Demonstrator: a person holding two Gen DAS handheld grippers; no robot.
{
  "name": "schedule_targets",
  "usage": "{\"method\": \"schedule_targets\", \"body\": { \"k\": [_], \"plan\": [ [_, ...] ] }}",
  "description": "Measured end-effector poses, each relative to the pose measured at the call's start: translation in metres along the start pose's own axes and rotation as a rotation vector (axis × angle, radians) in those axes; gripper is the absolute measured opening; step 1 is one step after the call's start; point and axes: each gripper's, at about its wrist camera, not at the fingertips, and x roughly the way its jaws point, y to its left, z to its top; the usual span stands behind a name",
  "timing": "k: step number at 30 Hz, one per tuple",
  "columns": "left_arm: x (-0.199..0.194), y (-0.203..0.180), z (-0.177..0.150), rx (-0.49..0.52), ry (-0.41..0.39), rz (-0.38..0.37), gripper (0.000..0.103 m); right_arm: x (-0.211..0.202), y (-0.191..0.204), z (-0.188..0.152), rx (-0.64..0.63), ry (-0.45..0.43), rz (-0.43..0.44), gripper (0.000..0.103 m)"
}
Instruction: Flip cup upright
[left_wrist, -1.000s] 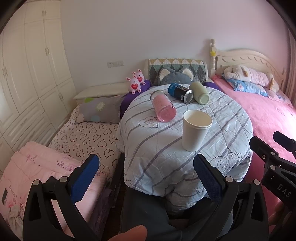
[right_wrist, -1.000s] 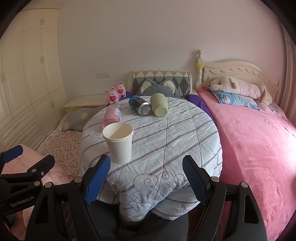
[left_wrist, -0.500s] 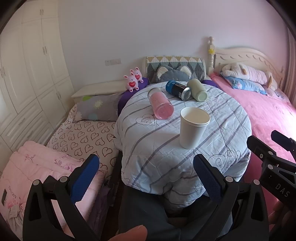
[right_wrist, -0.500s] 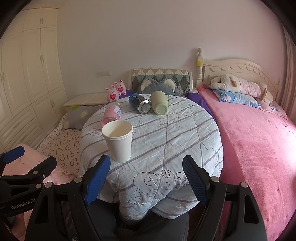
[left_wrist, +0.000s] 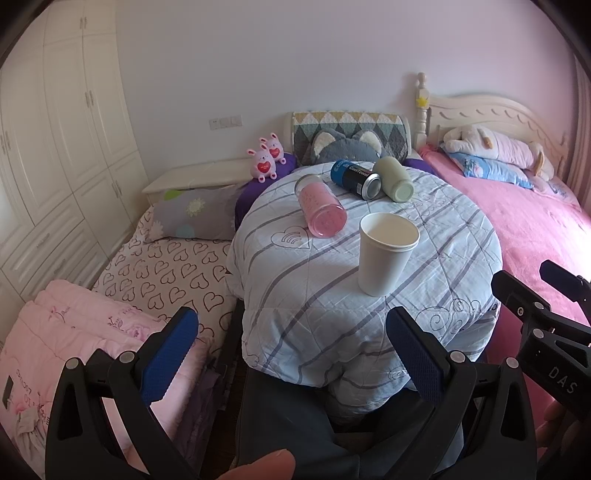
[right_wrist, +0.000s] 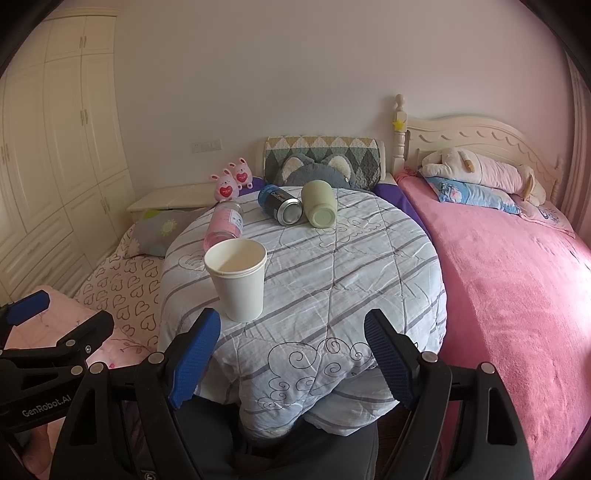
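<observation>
Upright near the left front edge of the round tabletop (right_wrist: 332, 258) under its striped pale-blue quilt: white paper cup (right_wrist: 238, 278), mouth up. Toward the far edge, lying on their sides: pink plastic bottle (left_wrist: 321, 210), blue drink can (left_wrist: 355, 180), pale-green cup (left_wrist: 394, 179). Left tool (left_wrist: 291, 350) and right tool (right_wrist: 291, 354) both spread wide, holding nothing, short of the front edge.

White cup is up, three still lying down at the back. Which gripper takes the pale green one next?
Probably right. The pale green cup lies nearly dead ahead of the right gripper; from the left gripper it sits off to the right, beyond the white cup. Both are open.
</observation>
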Motion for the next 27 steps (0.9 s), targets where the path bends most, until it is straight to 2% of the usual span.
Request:
{"method": "schedule_targets", "body": {
  "k": [27],
  "plan": [
    [0.0005,0.0003,0.0002,0.002,-0.003,0.002,0.103,0.0011,0.0,-0.0008,0.0,0.006,0.005,0.082]
  ]
}}
